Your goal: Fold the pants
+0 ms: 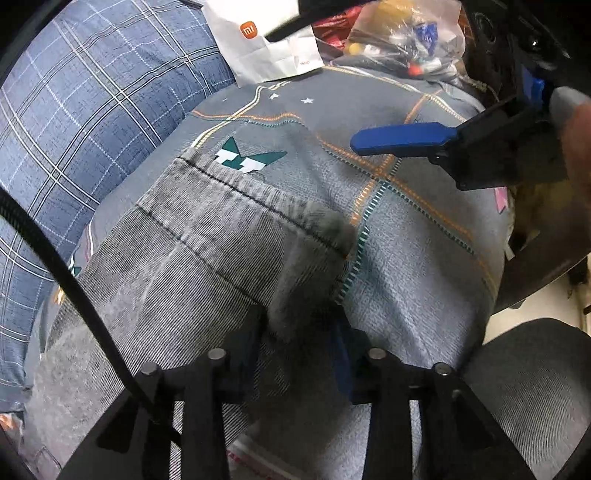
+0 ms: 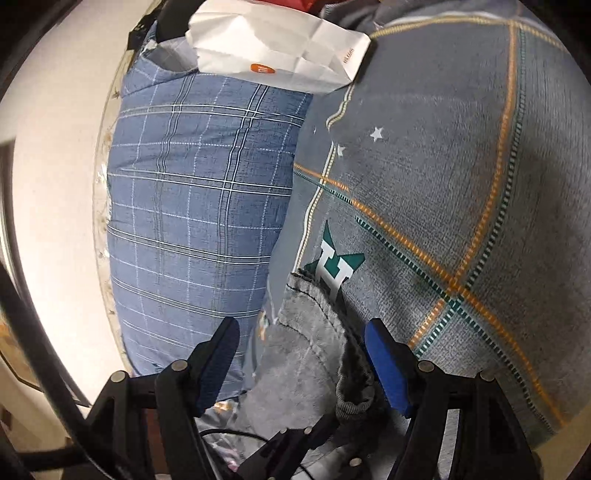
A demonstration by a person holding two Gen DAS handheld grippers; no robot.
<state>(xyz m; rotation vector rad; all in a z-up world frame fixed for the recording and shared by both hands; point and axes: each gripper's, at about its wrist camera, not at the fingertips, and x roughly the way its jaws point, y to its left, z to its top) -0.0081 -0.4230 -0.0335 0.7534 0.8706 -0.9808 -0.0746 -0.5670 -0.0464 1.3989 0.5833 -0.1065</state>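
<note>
The bed cover (image 2: 443, 177) is the biggest thing here, grey-blue with orange and green lines, little white stars and a green and white letter print (image 2: 334, 264), and it looks soft and a bit puffy, so things laid on it can sink and slide. Just left of that print lies a big blue checked pillow (image 2: 192, 206), and past the pillow is a white paper bag (image 2: 280, 48) with an orange mark. A see-through bag of bits (image 1: 402, 33) sits at the far end of the cover. The pants (image 1: 192, 266) are grey jeans lying on the cover, with the leg ends just below the print. I think they are thick, a bit heavy and floppy, not slippery, and they cannot break. The hem (image 1: 258, 206) with its dark stitching is the stiffest part, so it seems a good place to grab. The left claw (image 1: 301, 328) is nearly closed on a pinched-up fold of the pants. The right claw (image 2: 301, 354) is wide open, with the pant hem lying between its fingers, and it holds nothing; I cannot tell if its fingers touch the cloth.
</note>
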